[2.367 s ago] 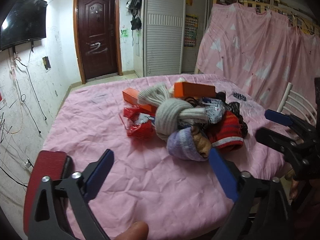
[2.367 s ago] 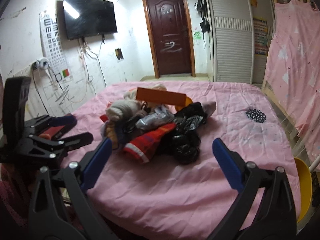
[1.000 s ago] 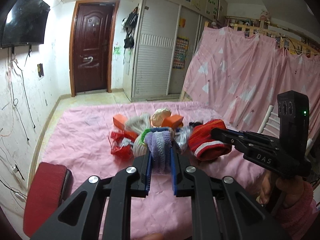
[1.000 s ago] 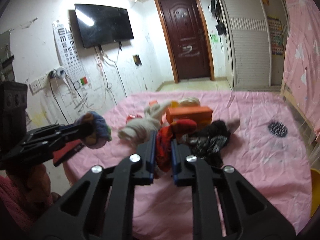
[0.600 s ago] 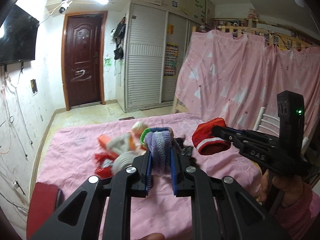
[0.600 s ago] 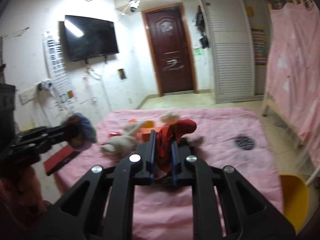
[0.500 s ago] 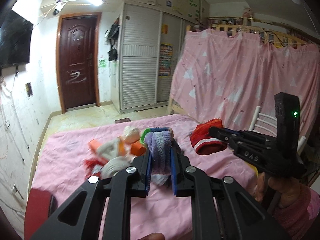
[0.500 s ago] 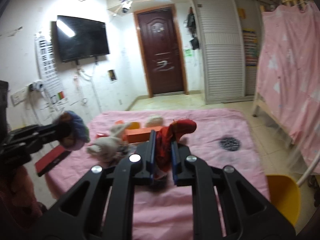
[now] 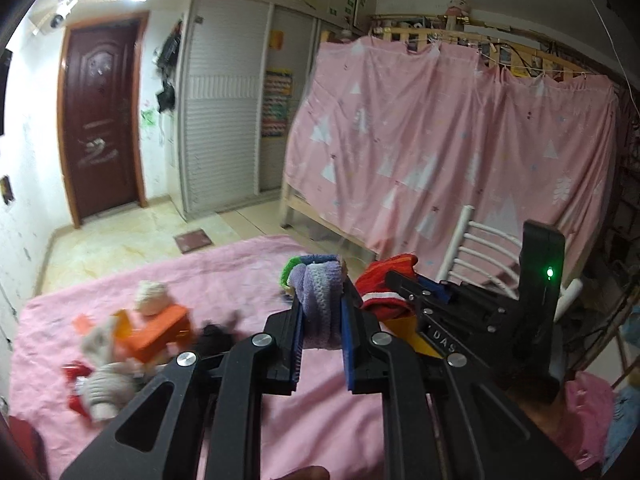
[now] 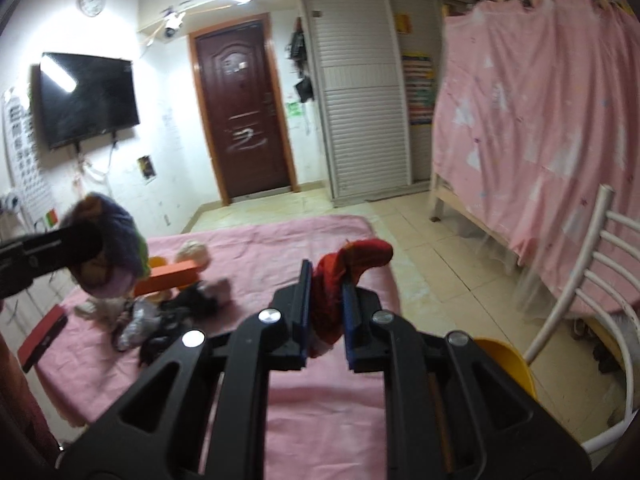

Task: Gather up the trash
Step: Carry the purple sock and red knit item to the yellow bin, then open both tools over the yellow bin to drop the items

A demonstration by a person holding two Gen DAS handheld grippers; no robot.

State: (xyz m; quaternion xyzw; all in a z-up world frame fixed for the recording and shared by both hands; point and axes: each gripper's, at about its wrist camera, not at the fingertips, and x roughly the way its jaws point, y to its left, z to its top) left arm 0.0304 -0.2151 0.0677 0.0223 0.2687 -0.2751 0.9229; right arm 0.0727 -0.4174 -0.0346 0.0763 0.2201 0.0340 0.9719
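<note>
Left wrist view: left claw [image 9: 322, 334] pinches a soft purple sock bundle [image 9: 320, 300]; right claw [image 10: 325, 322] clamps a limp red sock [image 10: 344, 276] (light, squashy; grip mid-body).

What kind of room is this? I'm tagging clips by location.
Most likely a lived-in bedroom at home: a bunk bed draped in a pink curtain, tall slatted wardrobes, and a wall-mounted television beside a dark wooden door.

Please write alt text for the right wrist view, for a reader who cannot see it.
The right gripper is shut on a red sock above a pink-covered table. At left, the left gripper holds a purple sock; more clutter lies on the table behind.
</note>
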